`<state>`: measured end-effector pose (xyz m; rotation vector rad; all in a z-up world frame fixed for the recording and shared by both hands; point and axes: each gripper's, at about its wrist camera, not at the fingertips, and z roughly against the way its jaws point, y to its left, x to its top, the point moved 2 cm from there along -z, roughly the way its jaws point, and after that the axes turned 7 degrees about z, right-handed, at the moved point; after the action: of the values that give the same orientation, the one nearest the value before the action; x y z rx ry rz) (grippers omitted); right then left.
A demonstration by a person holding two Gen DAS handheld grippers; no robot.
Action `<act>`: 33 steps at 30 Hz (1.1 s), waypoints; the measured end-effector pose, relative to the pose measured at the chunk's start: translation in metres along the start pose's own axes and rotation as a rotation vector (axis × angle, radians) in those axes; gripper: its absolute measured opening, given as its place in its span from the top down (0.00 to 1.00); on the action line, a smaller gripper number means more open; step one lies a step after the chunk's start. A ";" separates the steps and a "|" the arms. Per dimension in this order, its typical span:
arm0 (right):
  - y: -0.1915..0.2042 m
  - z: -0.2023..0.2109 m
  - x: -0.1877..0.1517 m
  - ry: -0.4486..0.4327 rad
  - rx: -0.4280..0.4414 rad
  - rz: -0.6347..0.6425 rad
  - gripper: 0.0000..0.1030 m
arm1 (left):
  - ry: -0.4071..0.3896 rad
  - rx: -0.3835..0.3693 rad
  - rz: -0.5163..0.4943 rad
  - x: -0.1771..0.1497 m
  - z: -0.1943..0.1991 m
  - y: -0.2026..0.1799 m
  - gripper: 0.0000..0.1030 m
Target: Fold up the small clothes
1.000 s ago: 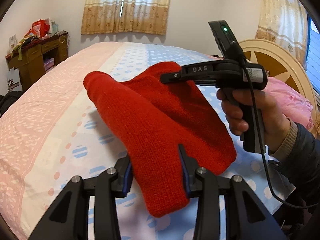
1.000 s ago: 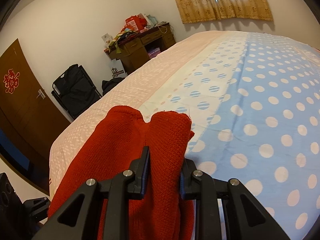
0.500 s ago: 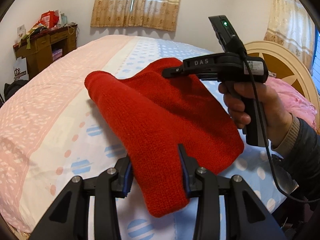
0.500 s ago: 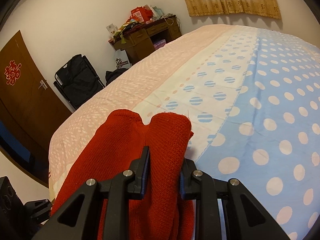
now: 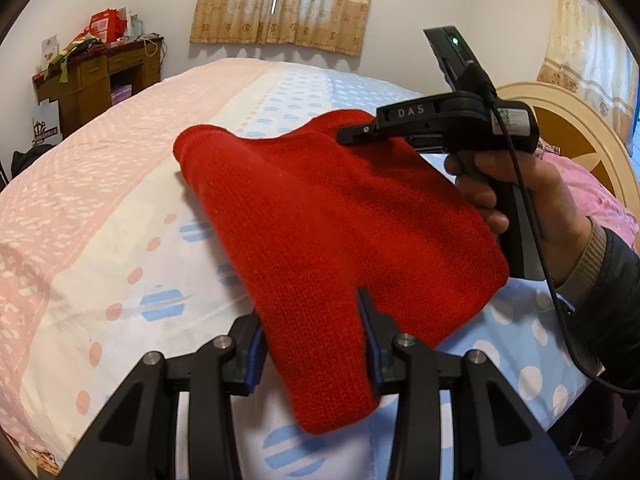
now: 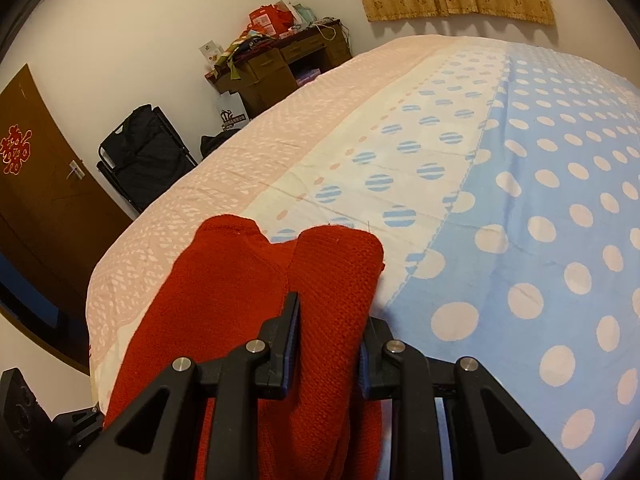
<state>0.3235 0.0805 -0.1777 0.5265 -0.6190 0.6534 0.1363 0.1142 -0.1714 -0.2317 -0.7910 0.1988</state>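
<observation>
Red knit garment (image 5: 332, 216): soft, light, floppy, prob. non-slip; grip at edges. Left gripper (image 5: 316, 344) & right gripper (image 6: 328, 340) both clamped on knit, above bed (image 5: 120, 208).

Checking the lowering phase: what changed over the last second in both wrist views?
Both hand-held grippers carried the red knitted garment down toward the polka-dot bed sheet; the sheet looms larger and the far desk has slid up in both views. Unchanged: left hand-held gripper and right hand-held gripper each stay clamped on a bunched edge, nothing released.
</observation>
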 end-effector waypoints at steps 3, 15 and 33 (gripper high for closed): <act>-0.003 -0.002 -0.002 0.003 0.000 -0.006 0.76 | -0.002 0.010 0.005 -0.001 0.001 0.001 0.53; 0.000 0.071 -0.006 -0.149 -0.006 -0.045 0.55 | -0.202 0.129 -0.033 0.031 0.058 0.002 0.21; 0.040 0.084 -0.093 -0.036 -0.107 -0.040 0.38 | -0.139 0.281 0.008 0.018 0.018 0.026 0.14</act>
<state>0.2079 0.0187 -0.1710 0.4509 -0.6723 0.5713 0.1332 0.1462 -0.1541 0.0453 -0.8891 0.3327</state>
